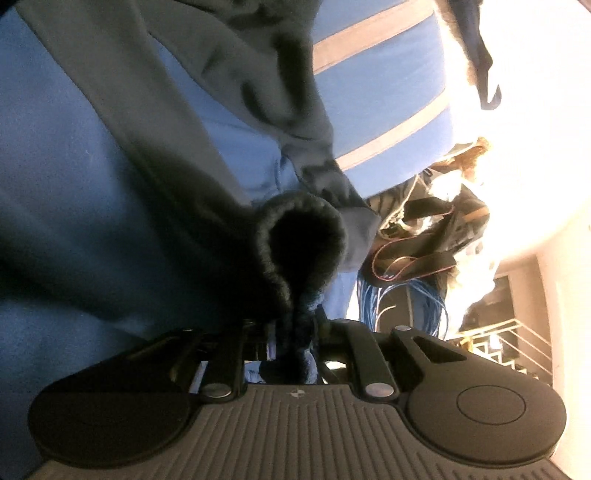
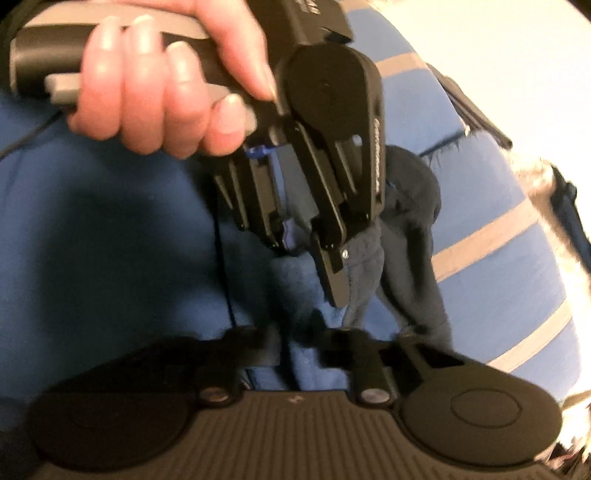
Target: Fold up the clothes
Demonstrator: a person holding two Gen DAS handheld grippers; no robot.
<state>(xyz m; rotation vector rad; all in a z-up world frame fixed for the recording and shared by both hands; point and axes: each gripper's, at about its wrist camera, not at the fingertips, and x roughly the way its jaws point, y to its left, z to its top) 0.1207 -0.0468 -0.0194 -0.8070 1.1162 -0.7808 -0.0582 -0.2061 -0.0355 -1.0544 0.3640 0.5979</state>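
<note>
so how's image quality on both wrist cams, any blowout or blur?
Left wrist: right side blown out white by backlight; garment and cuff underexposed, nearly black; fisheye bends the blue blanket's stripes. Right wrist: top right overexposed; hand and left gripper motion-blurred, soft throughout.

A blue bedcover (image 1: 55,206) with pale grey stripes (image 1: 373,31) carries everything here, soft and slightly rumpled, and in the right wrist view the same blue cover (image 2: 92,251) runs off to a striped edge (image 2: 484,240). A dark navy fleece garment (image 1: 155,103) lies across it, one sleeve with its open cuff (image 1: 303,240) raised off the surface. Past the far edge of the cover sits a heap of dark bags and straps (image 1: 428,229) beside a bundle of blue cables (image 1: 402,299); whether these rest on the cover or beyond it, I cannot tell.
</note>
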